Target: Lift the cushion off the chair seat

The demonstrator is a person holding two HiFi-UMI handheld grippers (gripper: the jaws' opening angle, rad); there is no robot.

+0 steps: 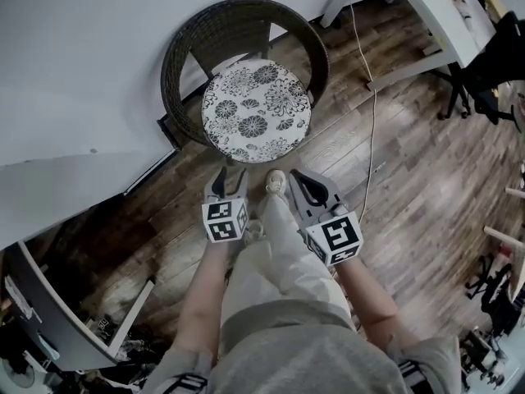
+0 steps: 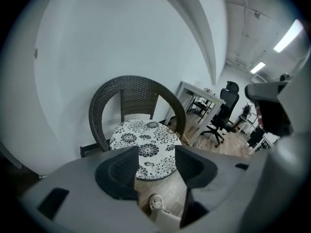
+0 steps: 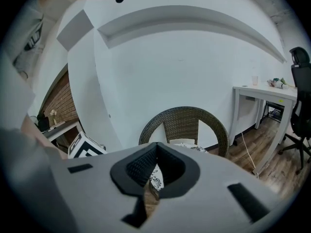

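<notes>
A round white cushion (image 1: 256,111) with a black flower print lies flat on the seat of a dark wicker chair (image 1: 182,64) that stands against the white wall. Both grippers hang short of it, over the wooden floor, apart from the cushion. My left gripper (image 1: 230,179) is open; in the left gripper view its jaws (image 2: 156,152) stand wide with the cushion (image 2: 146,147) and chair back (image 2: 136,89) seen beyond them. My right gripper (image 1: 302,179) is shut with nothing held; in the right gripper view its tips (image 3: 155,147) meet in front of the chair (image 3: 184,118).
The person's shoe (image 1: 276,181) and leg stand between the grippers, just before the chair. A white desk (image 1: 443,23) is at the upper right, with a cable (image 1: 373,113) running over the floor and a black office chair (image 1: 492,72) beyond. A shelf unit (image 1: 49,302) stands lower left.
</notes>
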